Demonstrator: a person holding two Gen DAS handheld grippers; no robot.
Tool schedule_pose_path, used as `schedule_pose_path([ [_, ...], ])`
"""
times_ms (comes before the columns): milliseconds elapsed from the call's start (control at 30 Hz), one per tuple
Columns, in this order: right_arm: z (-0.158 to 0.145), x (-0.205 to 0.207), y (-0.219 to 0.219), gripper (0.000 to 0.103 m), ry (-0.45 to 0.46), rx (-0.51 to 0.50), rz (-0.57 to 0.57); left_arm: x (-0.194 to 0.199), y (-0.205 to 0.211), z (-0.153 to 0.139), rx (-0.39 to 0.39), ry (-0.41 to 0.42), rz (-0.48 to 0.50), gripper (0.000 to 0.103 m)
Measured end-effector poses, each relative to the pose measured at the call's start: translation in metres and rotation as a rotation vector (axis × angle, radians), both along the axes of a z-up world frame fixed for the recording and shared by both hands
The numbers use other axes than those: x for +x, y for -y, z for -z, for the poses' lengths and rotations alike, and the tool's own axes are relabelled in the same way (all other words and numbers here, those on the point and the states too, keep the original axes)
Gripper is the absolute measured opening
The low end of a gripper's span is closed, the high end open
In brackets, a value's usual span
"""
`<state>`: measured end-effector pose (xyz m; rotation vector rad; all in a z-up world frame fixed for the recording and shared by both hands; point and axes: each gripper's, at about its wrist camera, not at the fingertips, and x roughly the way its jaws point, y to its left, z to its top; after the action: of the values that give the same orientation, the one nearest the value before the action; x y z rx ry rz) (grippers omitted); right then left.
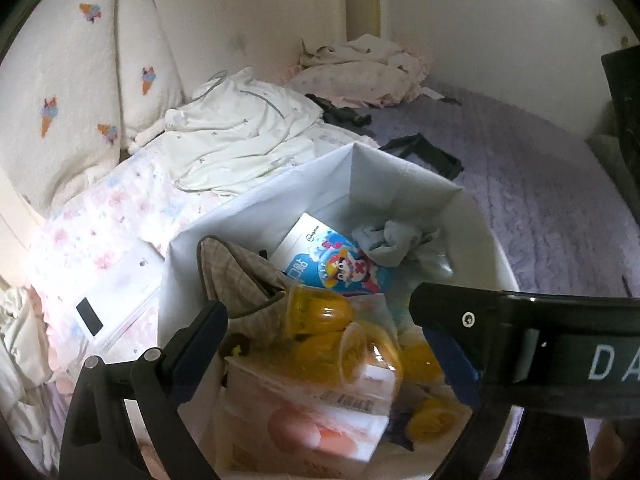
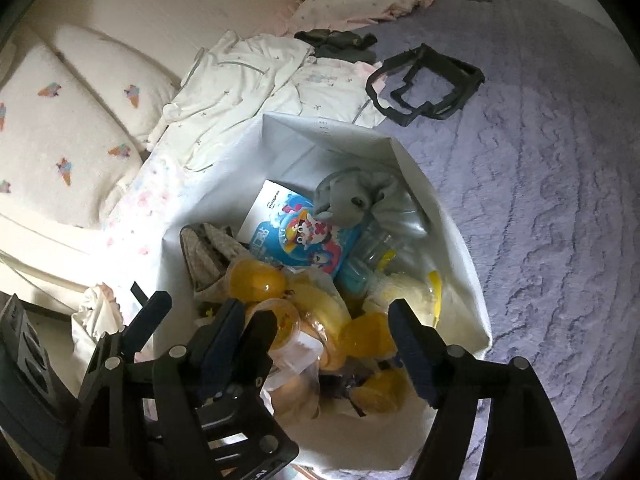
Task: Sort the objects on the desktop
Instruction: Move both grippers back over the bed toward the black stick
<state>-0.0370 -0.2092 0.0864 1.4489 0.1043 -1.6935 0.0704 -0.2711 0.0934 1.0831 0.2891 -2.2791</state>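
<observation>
Nearest, the left gripper (image 1: 320,344) is seen with its fingers (image 1: 208,328) spread wide, and nothing is held between them. The right gripper (image 2: 316,340) is also spread wide and empty. Both are hung just over the open top of a white paper bag (image 2: 452,240), which is stood on the bed.

Inside the bag, at its near side, yellow jelly cups (image 1: 320,312) and a pink and white box (image 1: 300,416) are piled together. A checked cloth (image 1: 236,276) is leaned against the bag's left wall. Deeper in, a blue cartoon pack (image 2: 304,236) is laid flat, and a grey soft toy (image 2: 352,196) is tucked at the far side.

The bed is covered by a purple blanket (image 2: 552,184) on the right. A flowery pink sheet (image 1: 104,232) is spread on the left, with a white flat box (image 1: 120,300) on it. Past the bag, white clothes (image 1: 240,136) are crumpled, and a black frame (image 2: 424,88) is laid on the blanket. Ice-cream pillows (image 1: 60,100) are propped at the far left, against a cream wall (image 1: 500,20).
</observation>
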Motion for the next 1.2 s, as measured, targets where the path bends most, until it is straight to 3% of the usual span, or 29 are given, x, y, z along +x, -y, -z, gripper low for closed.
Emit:
schedule_pose_path([
  [233, -0.019, 0.000, -0.043, 0.073, -0.067, 0.015, 0.013, -0.018, -0.040, 0.004, 0.022, -0.046, 0.076, 0.097],
  [533, -0.023, -0.016, -0.176, 0.073, -0.208, 0.068, 0.153, -0.070, -0.150, 0.026, 0.129, -0.016, 0.274, 0.097],
  [700, -0.030, -0.035, -0.252, 0.073, -0.326, 0.145, 0.244, -0.100, -0.208, 0.033, 0.153, -0.002, 0.317, 0.097],
  [767, -0.029, -0.044, -0.280, 0.073, -0.328, 0.112, 0.257, -0.114, -0.230, 0.034, 0.147, 0.024, 0.347, 0.097],
  [900, -0.021, -0.074, -0.336, 0.073, -0.248, 0.036, 0.354, -0.136, -0.272, 0.032, 0.088, 0.054, 0.411, 0.097],
  [1200, -0.011, -0.139, -0.429, 0.073, -0.256, -0.168, 0.553, -0.196, -0.356, 0.038, 0.035, 0.108, 0.541, 0.097],
])
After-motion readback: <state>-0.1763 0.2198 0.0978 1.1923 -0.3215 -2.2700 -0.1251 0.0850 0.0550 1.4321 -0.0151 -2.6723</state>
